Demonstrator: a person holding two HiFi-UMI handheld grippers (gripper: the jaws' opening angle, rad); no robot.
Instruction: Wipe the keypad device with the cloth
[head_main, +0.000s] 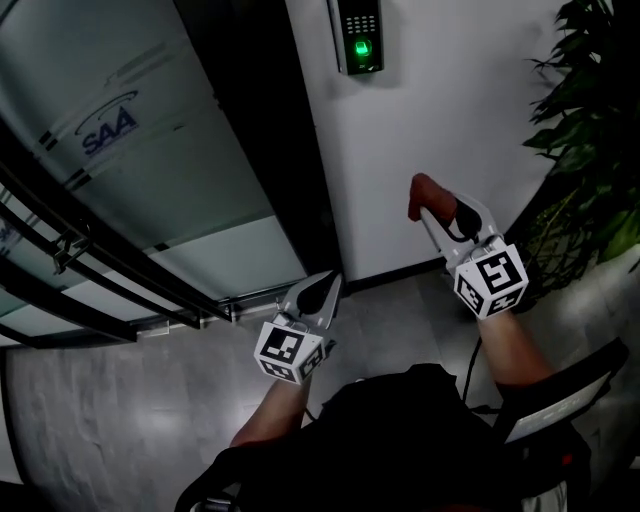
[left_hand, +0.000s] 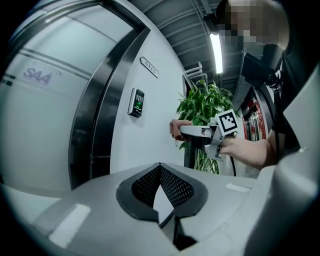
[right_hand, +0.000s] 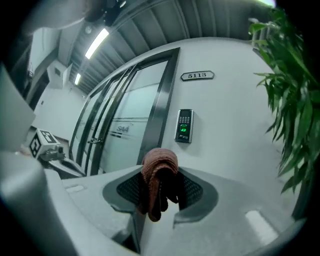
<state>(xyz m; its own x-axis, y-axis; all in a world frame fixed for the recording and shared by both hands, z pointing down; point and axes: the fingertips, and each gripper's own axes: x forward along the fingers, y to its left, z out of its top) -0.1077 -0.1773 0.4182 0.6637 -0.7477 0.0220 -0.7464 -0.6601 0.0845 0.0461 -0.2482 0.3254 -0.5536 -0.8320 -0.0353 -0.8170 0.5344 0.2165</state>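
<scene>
One keypad device (head_main: 361, 35), dark with a glowing green light, is mounted on the white wall (head_main: 450, 100) at 12 o'clock in the head view. One rust-brown cloth (right_hand: 158, 172), folded and drooping, is clamped in the right gripper (head_main: 432, 210), at 5 o'clock from the keypad device and apart from it. The left gripper (head_main: 328, 285), second of two, is closed on nothing.
</scene>
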